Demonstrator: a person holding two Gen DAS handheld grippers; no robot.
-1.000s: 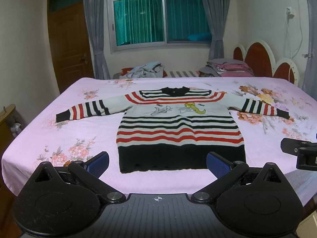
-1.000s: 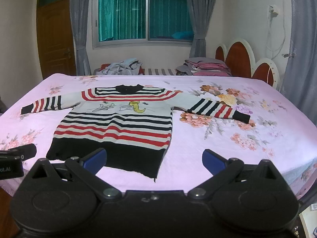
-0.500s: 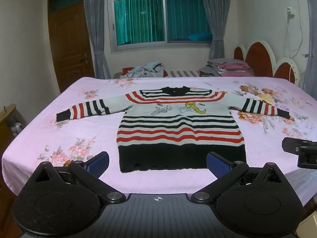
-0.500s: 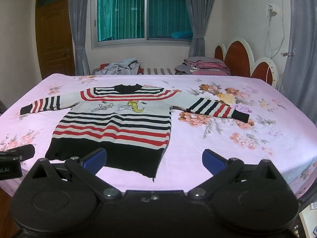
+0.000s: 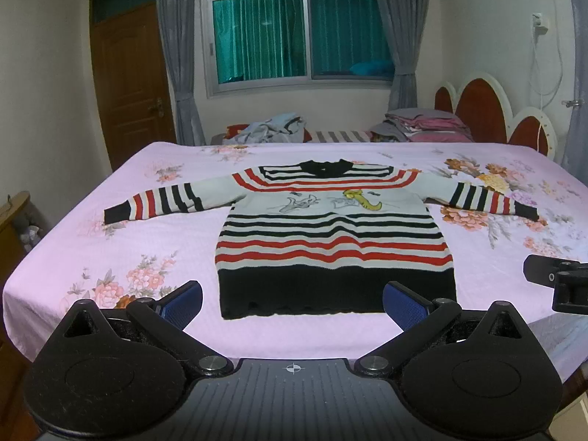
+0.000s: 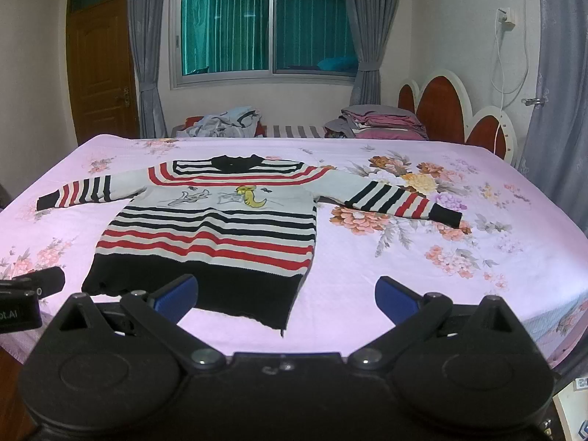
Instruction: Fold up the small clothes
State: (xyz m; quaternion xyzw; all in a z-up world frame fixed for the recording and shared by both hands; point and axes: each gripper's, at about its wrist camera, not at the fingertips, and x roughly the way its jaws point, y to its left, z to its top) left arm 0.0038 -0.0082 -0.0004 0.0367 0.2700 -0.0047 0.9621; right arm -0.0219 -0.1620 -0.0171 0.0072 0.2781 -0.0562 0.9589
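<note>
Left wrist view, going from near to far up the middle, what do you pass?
Sweater hem → red stripes → cartoon print → black collar → bare bedsheet → striped cushion → window.

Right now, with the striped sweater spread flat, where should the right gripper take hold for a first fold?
Probably the black cuff of the striped sweater, approached from the sweater's outer right side. That sleeve lies extended on the bedsheet, its end free, and the right gripper is open.

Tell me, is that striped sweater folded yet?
No, spread flat: the striped sweater lies on the bed, both sleeves stretched outward.
</note>
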